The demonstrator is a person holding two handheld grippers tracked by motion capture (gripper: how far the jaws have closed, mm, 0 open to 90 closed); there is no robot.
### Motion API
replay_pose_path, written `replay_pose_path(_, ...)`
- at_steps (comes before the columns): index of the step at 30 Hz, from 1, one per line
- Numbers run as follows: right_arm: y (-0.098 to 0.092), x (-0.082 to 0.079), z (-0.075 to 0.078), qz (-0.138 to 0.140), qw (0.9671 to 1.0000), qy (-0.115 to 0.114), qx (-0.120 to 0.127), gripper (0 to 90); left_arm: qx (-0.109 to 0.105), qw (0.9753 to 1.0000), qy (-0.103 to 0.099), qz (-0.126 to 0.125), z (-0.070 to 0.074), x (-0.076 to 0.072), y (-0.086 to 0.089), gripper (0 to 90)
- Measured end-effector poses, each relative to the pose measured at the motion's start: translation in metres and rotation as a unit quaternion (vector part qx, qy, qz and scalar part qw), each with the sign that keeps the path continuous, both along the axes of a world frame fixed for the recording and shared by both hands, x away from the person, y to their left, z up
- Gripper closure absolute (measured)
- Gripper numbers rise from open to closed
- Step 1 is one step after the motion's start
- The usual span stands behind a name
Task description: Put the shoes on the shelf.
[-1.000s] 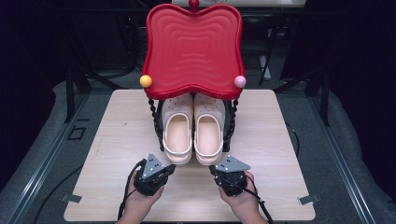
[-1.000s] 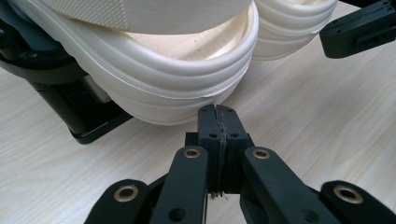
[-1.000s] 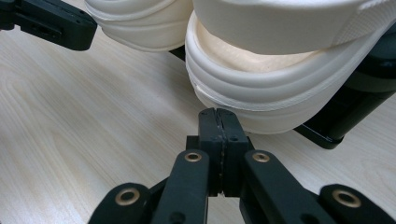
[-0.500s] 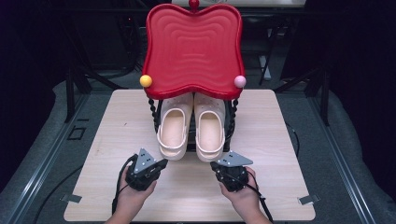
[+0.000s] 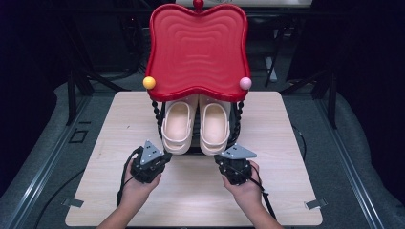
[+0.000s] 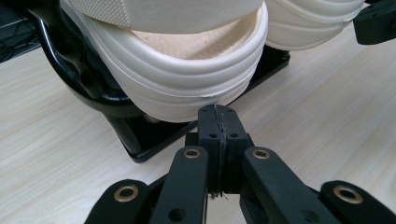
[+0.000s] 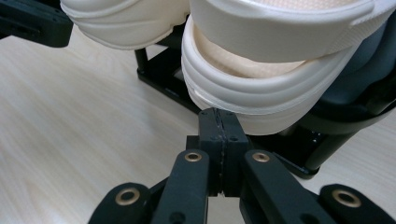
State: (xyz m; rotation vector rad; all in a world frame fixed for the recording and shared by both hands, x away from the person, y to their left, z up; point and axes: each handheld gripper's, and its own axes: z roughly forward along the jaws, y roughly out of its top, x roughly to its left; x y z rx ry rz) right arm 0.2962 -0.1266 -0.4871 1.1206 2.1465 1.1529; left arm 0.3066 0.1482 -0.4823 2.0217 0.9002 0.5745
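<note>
A pair of cream clogs rests heel-first on a black rack under a red wavy tray. The left clog fills the top of the left gripper view as a ribbed heel. My left gripper is shut, with nothing between its jaws, its tips just under that heel. The right clog shows its heel in the right gripper view. My right gripper is shut and empty too, its tips close below the heel.
The rack's black base sits on a light wooden table. A yellow ball and a pink ball mark the tray's front corners. Dark floor and rails surround the table.
Both hands have moved forward from the table's near part toward the rack. The grippers now sit right at the clogs' heels. Both stay shut.
</note>
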Motion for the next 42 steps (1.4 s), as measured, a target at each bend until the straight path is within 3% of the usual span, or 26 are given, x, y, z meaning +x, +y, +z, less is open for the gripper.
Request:
replay_pose_path(8,0.001,0.015,0.013,-0.015,0.9996,-0.022,-0.009,90.0,-0.004,0.9999,0.000,0.011,0.004,0.018,-0.009,90.0)
replay_pose_path(13,0.001,0.023,0.016,-0.022,0.9995,-0.018,-0.015,90.0,-0.005,0.9999,-0.003,0.013,0.006,0.024,-0.014,90.0)
replay_pose_path(16,0.002,0.027,0.016,-0.023,0.9993,-0.026,-0.016,90.0,-0.004,0.9999,-0.002,0.013,0.006,0.028,-0.018,90.0)
replay_pose_path(31,0.013,0.046,0.009,-0.028,0.9993,-0.013,-0.019,90.0,0.008,0.9998,0.006,0.020,0.001,0.044,-0.035,90.0)
replay_pose_path(42,0.018,0.052,0.004,-0.034,0.9992,-0.010,-0.018,90.0,0.004,0.9993,0.014,0.033,-0.004,0.053,-0.033,90.0)
